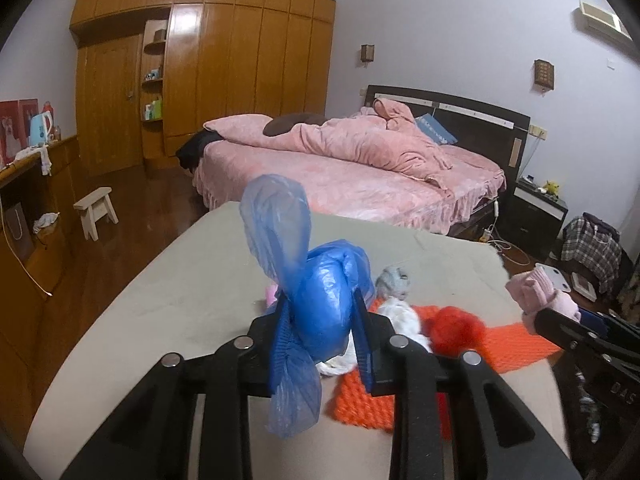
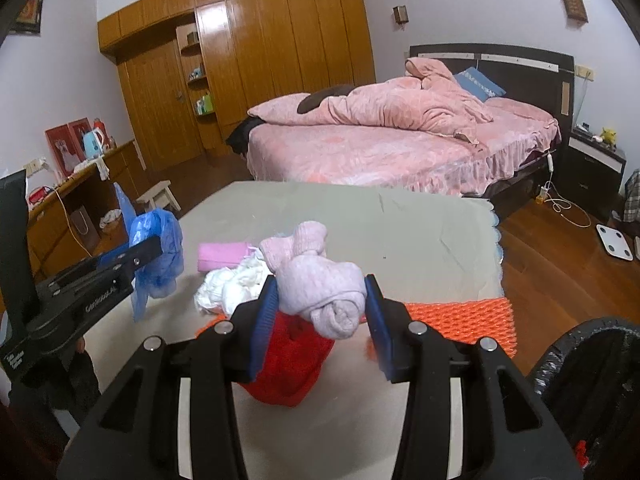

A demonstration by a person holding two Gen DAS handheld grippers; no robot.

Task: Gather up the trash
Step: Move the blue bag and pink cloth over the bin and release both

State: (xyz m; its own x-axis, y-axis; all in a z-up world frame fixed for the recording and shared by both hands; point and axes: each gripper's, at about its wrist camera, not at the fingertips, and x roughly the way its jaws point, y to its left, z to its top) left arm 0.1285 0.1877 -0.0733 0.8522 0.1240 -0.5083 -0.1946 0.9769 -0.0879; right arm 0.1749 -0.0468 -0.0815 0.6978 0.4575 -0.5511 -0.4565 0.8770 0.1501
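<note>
Pale walls, a glossy wooden wardrobe [image 2: 256, 60], a pink-covered bed [image 2: 400, 144] and dark wood floor [image 2: 560, 264].

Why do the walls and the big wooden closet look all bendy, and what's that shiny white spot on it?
Left wrist view: the fisheye lens curves the wardrobe and darkens the corners; room light glares off its glossy doors. Right wrist view: same bending, glare on the wardrobe; the trash bin at the edge looks dim.
</note>
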